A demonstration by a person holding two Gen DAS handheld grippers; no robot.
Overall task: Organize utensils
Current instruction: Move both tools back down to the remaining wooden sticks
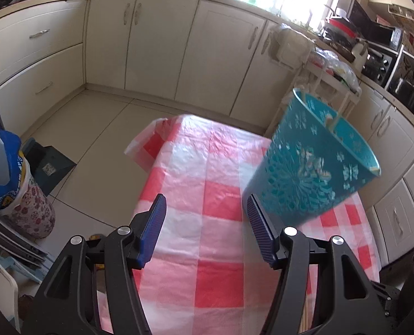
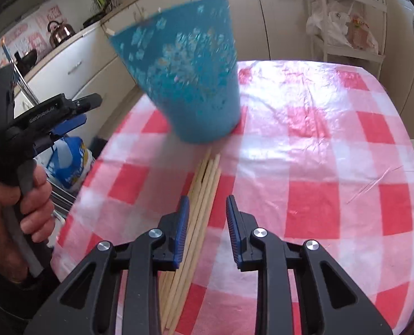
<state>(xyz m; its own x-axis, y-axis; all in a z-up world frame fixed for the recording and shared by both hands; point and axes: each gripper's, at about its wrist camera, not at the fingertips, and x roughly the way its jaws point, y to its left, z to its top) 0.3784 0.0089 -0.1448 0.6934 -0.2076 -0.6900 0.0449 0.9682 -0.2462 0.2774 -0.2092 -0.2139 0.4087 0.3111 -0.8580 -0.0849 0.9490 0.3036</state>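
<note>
Teal cup (image 1: pixel 313 167) — wooden sticks (image 1: pixel 335 120) inside

A table (image 2: pixel 318 145) under a red-and-white checked plastic cloth (image 2: pixel 313 212) carries a teal patterned cup (image 2: pixel 190 83) and a bundle of wooden sticks (image 2: pixel 204 195) lying before it

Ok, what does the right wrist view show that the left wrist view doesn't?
Only the right wrist view shows the loose wooden sticks lying on the cloth, running between the right gripper and its open jaws, plus the hand holding the left gripper. Only the left wrist view shows inside the blue cup's rim, where at least one stick stands. Both show the blue cup and checked tablecloth.
</note>
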